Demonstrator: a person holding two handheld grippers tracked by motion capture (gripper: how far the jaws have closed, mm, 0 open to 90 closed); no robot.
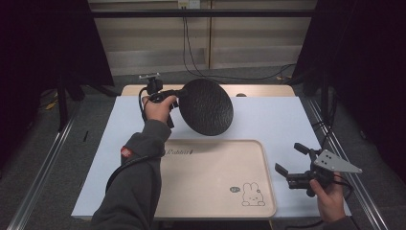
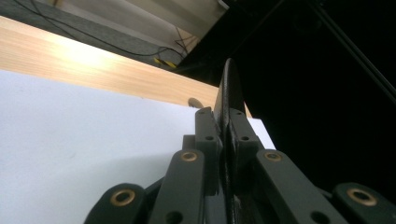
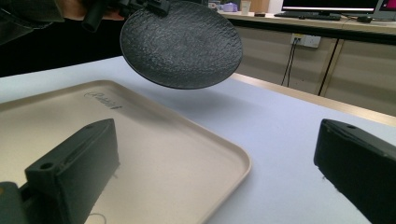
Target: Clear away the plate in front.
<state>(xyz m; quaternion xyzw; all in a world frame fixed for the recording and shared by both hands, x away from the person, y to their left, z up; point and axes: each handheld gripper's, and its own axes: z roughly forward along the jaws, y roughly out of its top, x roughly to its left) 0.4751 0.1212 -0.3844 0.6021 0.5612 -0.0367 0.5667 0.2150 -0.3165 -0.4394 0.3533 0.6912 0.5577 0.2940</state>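
Note:
A round black textured plate [image 1: 207,106] hangs tilted in the air above the white table, just behind the beige tray [image 1: 191,191]. My left gripper [image 1: 176,95] is shut on the plate's left rim. In the left gripper view the plate [image 2: 229,91] shows edge-on, pinched between the jaws of the left gripper [image 2: 227,123]. My right gripper [image 1: 290,157] stands open at the tray's right edge, nothing between its jaws. The right gripper view looks across the tray [image 3: 159,154] at the plate [image 3: 182,44] held up over its far end.
The tray carries a rabbit drawing [image 1: 253,194] at its near right corner. A white mat [image 1: 273,120] covers the wooden table [image 1: 258,90]. Cables [image 1: 191,52] trail on the floor behind. Dark frames stand on both sides.

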